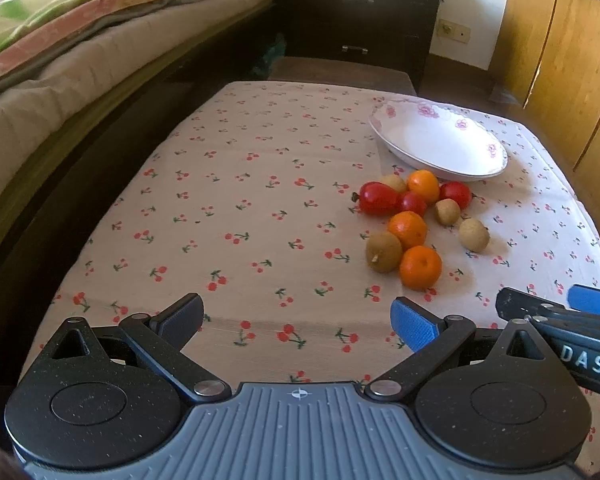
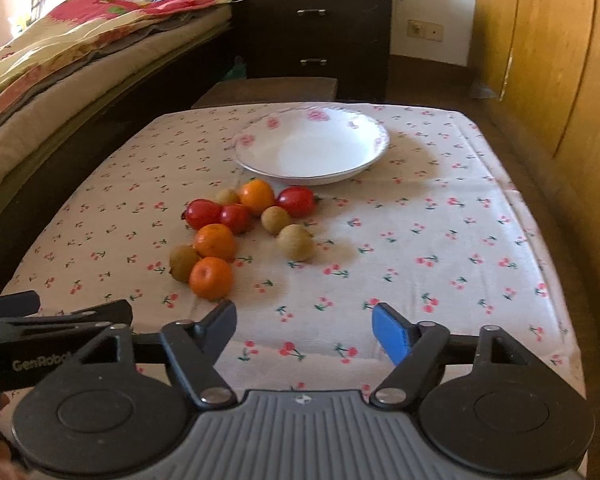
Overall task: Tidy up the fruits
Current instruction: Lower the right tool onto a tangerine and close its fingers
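Note:
A cluster of fruit lies on the cherry-print tablecloth: oranges (image 1: 420, 266) (image 2: 211, 277), red tomato-like fruits (image 1: 376, 198) (image 2: 202, 213) and brown kiwi-like fruits (image 1: 384, 252) (image 2: 296, 242). Behind them stands a white flowered plate (image 1: 440, 142) (image 2: 312, 148) with nothing on it. My left gripper (image 1: 300, 322) hovers open near the table's front, left of the fruit. My right gripper (image 2: 304, 326) is open with nothing between its fingers, just in front of the nearest orange. Each gripper shows at the edge of the other's view.
A bed with patterned blankets (image 1: 80, 40) runs along the left. A dark drawer cabinet (image 2: 320, 28) stands behind the table and wooden wardrobe doors (image 2: 540, 60) are on the right. A dark stool (image 2: 268, 88) sits past the table's far edge.

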The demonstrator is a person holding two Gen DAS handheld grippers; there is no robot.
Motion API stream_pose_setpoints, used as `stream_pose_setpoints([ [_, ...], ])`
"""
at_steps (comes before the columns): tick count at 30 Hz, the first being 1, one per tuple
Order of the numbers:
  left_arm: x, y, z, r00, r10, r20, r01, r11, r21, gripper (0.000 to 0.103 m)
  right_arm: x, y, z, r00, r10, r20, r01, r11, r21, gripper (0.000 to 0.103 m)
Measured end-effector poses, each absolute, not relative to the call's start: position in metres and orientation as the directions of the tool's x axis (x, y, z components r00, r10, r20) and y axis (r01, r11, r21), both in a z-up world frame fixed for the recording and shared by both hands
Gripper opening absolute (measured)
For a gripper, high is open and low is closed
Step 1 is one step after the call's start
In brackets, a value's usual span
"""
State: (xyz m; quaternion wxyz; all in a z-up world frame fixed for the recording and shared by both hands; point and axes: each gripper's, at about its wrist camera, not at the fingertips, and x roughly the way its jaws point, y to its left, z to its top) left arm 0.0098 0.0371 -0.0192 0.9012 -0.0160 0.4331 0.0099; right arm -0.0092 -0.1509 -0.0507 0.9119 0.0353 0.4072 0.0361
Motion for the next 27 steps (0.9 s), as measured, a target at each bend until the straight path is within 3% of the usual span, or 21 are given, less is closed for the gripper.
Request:
stream_pose_setpoints([
  [9,0.009,0.054,-0.018,0.638,0.018,-0.77,-0.051,0.999,-0.019,0.102,0.012,-0.126,-0.063,0.634,0.178,-0.753,-0.133,0.984,0.121,0.059],
  [20,0.01,0.067,-0.02,0.633,0.014,-0.774,-0.075,0.996,-0.043,0.103,0.038,-0.109,-0.078,0.585,0.252,-0.771,-0.196,0.966,0.167,0.05],
  [24,0.01,0.067,-0.022,0.63,0.013,-0.777,-0.073,0.996,-0.043,0.103,0.044,-0.108,-0.079,0.576,0.281,-0.767,-0.219,0.958,0.187,0.037],
  [27,0.011,0.067,-0.022,0.628,0.012,-0.778,-0.078,0.996,-0.048,0.103,0.046,-0.108,-0.079,0.574,0.294,-0.764,-0.233,0.953,0.192,0.033],
])
